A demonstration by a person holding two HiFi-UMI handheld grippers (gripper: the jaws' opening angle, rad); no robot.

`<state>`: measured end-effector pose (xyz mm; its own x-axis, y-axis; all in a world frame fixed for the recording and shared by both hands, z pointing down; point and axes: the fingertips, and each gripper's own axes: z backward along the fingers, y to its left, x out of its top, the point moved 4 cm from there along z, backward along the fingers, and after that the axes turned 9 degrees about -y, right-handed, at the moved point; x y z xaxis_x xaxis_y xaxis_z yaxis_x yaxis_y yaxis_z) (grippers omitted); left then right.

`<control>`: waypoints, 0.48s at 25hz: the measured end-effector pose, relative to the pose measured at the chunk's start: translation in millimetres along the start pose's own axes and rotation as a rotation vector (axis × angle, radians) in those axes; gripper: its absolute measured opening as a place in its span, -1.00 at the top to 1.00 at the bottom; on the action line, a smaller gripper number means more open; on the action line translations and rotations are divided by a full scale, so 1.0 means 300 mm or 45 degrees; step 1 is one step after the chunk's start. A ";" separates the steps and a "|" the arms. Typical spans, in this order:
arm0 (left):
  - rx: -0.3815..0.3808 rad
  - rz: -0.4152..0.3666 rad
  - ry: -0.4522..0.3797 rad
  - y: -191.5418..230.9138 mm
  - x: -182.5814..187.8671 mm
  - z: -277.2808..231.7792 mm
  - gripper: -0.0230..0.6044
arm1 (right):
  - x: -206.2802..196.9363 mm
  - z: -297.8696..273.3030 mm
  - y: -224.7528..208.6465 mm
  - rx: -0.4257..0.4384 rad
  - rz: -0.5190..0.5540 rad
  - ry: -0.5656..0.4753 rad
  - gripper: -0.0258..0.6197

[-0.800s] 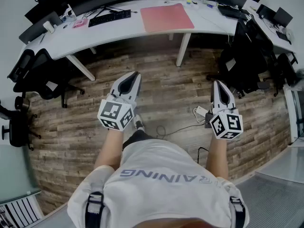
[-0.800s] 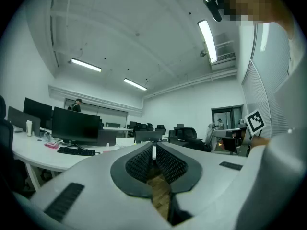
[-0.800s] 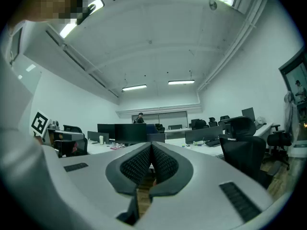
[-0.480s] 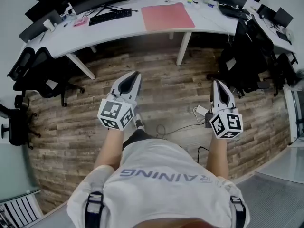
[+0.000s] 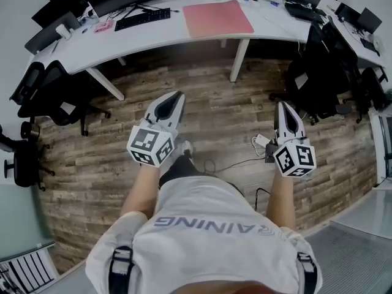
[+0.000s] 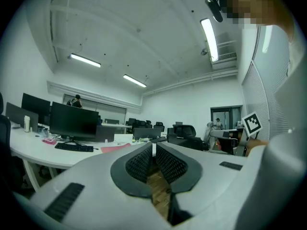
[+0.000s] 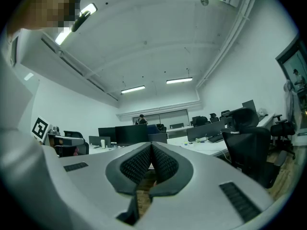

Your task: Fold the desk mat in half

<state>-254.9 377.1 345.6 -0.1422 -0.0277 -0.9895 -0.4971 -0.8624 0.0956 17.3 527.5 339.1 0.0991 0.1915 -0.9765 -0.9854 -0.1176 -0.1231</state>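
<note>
The pink desk mat [image 5: 218, 18] lies flat on the long white desk [image 5: 153, 38] at the far side of the room, and shows as a thin pink strip [image 6: 115, 148] in the left gripper view. My left gripper [image 5: 177, 95] is held level over the wooden floor, well short of the desk, with its jaws shut on nothing [image 6: 153, 144]. To its right, my right gripper [image 5: 283, 105] is also level, its jaws closed together and empty [image 7: 151, 145]. Both point toward the desk.
A black keyboard [image 5: 142, 19] and monitors sit on the desk left of the mat. Black office chairs stand at the left [image 5: 55, 97] and right [image 5: 318, 84]. A white power strip with cables [image 5: 260, 143] lies on the floor by my right gripper. White desk legs [image 5: 239, 60] stand below the mat.
The desk and mat have slid slightly toward the top of the head view and both grippers sit a little lower and further right. Their jaws have stayed closed.
</note>
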 end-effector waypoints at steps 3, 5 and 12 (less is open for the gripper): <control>0.008 0.011 0.000 0.053 -0.008 -0.049 0.78 | -0.015 -0.060 -0.023 -0.003 -0.033 -0.035 0.86; 0.011 0.025 0.001 0.107 -0.018 -0.100 0.78 | -0.029 -0.123 -0.042 -0.012 -0.055 -0.044 0.85; -0.014 0.084 0.017 0.294 -0.054 -0.323 0.79 | -0.069 -0.381 -0.081 0.015 -0.034 0.007 0.85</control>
<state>-213.6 252.6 359.7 -0.1628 -0.0913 -0.9824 -0.4773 -0.8642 0.1593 54.9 415.0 342.1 0.1258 0.1893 -0.9738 -0.9840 -0.1010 -0.1468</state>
